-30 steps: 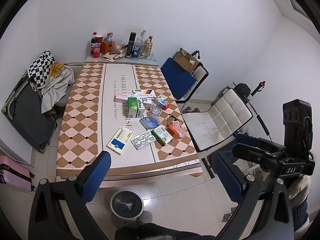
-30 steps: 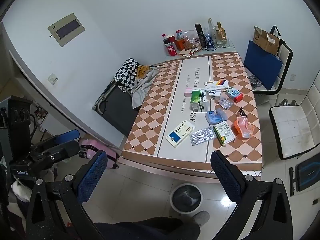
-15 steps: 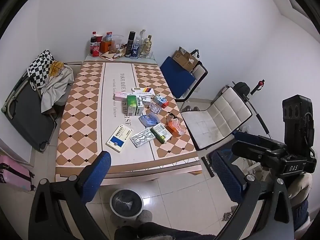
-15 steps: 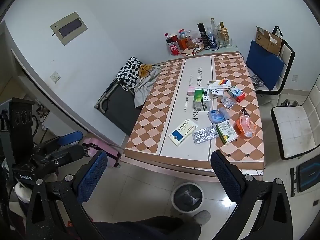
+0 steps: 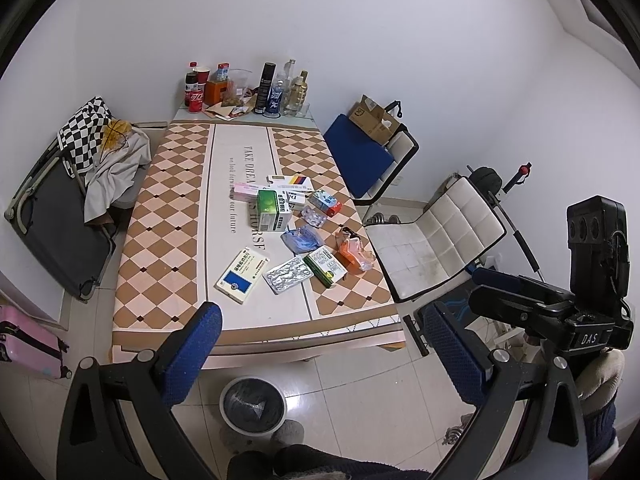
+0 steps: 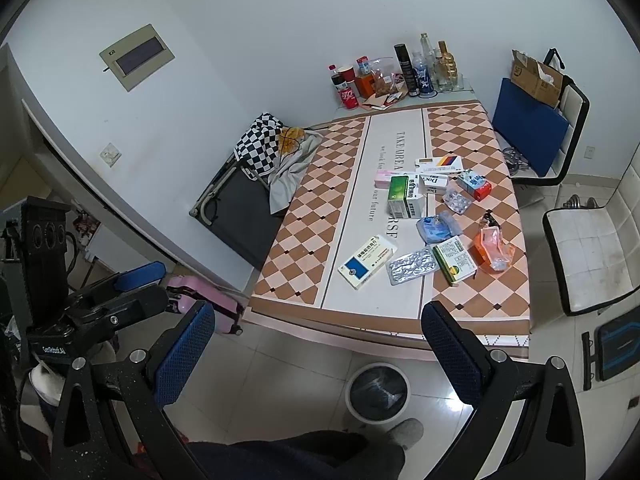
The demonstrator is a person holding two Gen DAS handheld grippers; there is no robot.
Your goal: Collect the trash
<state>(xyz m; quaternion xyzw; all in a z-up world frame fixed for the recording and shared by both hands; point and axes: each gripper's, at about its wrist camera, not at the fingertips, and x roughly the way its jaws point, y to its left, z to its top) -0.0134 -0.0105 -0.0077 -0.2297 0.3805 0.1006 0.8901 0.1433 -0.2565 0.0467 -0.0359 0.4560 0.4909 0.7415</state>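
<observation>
Tongs, left: left tongs (image 5: 320,364) spread wide and empty, held high above the floor short of the tabletop (image 5: 168,216); also seen from the other camera as the black tool with blue pads (image 6: 120,292)
Tongs, right: right tongs (image 6: 320,364) likewise wide apart with nothing between them; from the left view they sit off to the right (image 5: 516,292), well apart from the litter
Trash: a loose cluster on the right half of the tabletop: blue-and-white box (image 5: 241,275), foil pill sheet (image 5: 289,275), green-and-white box (image 5: 325,267), orange wrapper (image 5: 354,256), blue crumpled bag (image 5: 302,239), tall green box (image 5: 273,210), more boxes behind it
Bin: round bin with dark liner (image 5: 253,404) on the floor tiles just beside the near edge of the tabletop, in the right view too (image 6: 377,392)
Step in hand, as I judge it: approach, nothing picked yet
Doing it well: start with the nearest pieces so reaching over does not scatter the rest; come down with fingers straddling a box across its narrow side
Watch for: the foil sheet lies flat and will likely need sliding to the edge; the wrapper may crumple and slip
Drop: carry each piece straight over the bin before letting go
</observation>
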